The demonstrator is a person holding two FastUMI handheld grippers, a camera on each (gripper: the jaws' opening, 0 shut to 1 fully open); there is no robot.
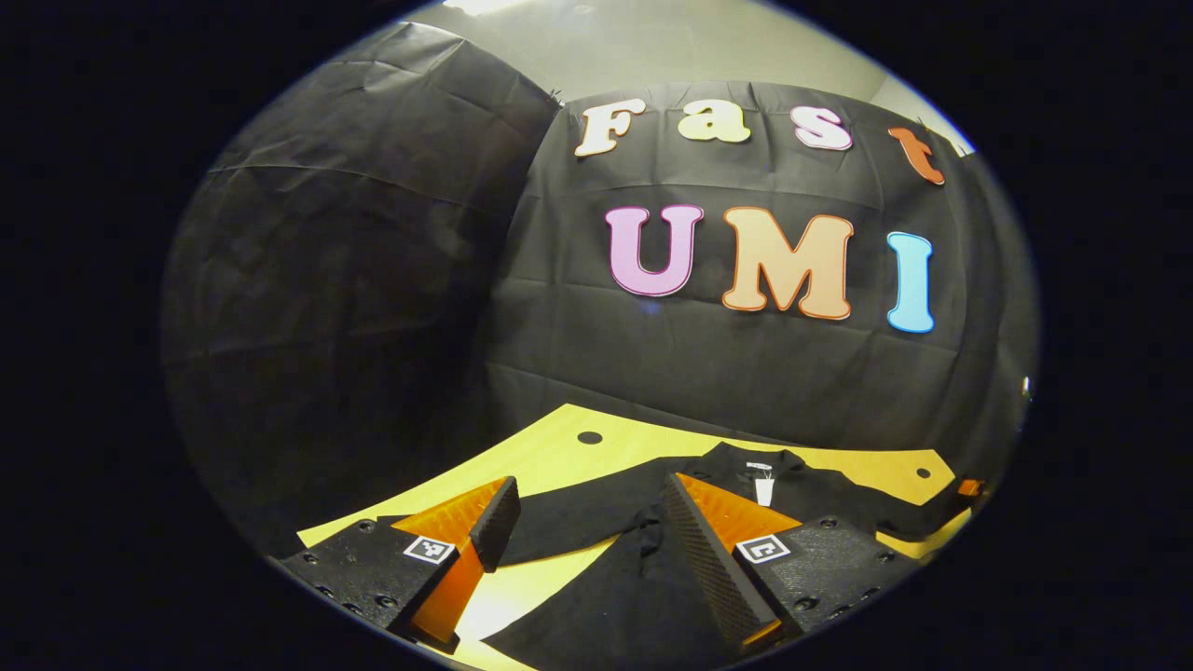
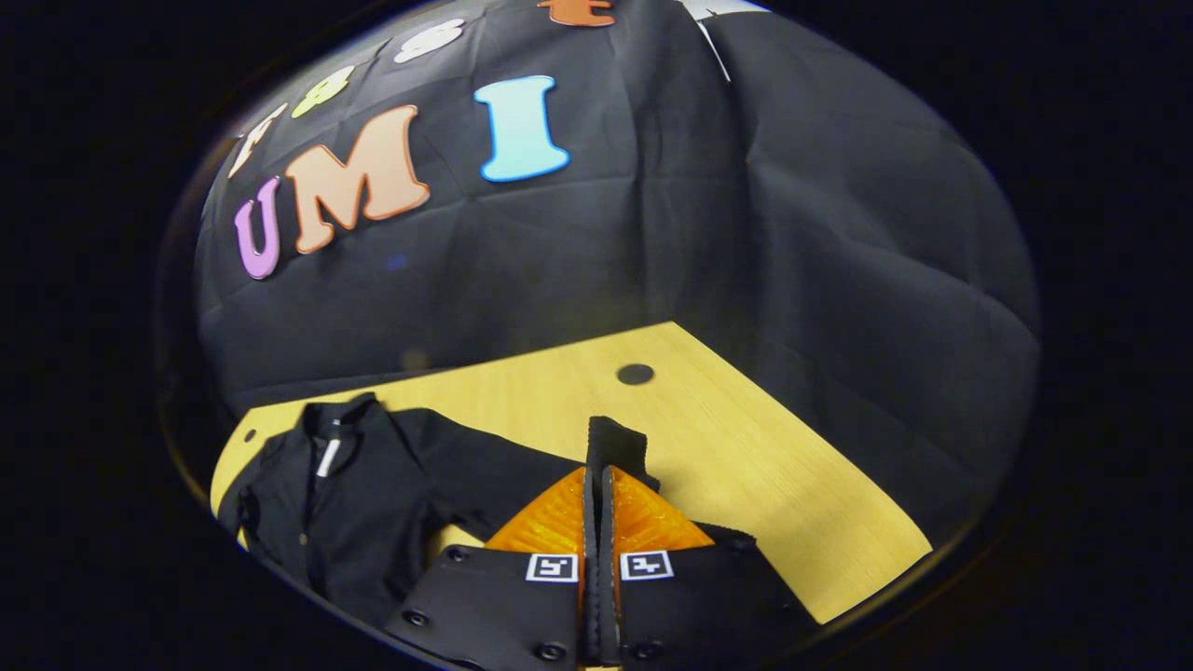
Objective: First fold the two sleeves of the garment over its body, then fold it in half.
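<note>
A black shirt (image 2: 373,503) lies flat on a yellow wooden table (image 2: 746,466), face up, with its collar (image 1: 760,461) toward the far side by the black cloth wall (image 2: 652,233) and its hem toward the near edge. Its long axis thus runs from near to far, while the sleeves reach out across it to left and right. A small white tag (image 1: 764,491) shows inside the collar.

In the left gripper view, the left gripper (image 1: 582,531) hovers low over the near left part of the shirt with its fingers (image 1: 708,559) spread wide apart. The left sleeve (image 1: 578,522) stretches out to the left across the gap between them, and nothing is held. The shirt's body fills the near centre of this view, and a bare strip of table shows between the sleeve and the body.

In the right gripper view, the right gripper (image 2: 597,485) has its fingers pressed together on the cuff end of the right sleeve (image 2: 503,475). The cuff (image 2: 615,443) sticks up past the fingertips, pointing toward the far side, and the rest of the sleeve runs back leftward to the shoulder. A dark round hole (image 2: 635,374) sits in the table beyond the cuff, and another (image 1: 589,437) lies far left of the collar.
</note>
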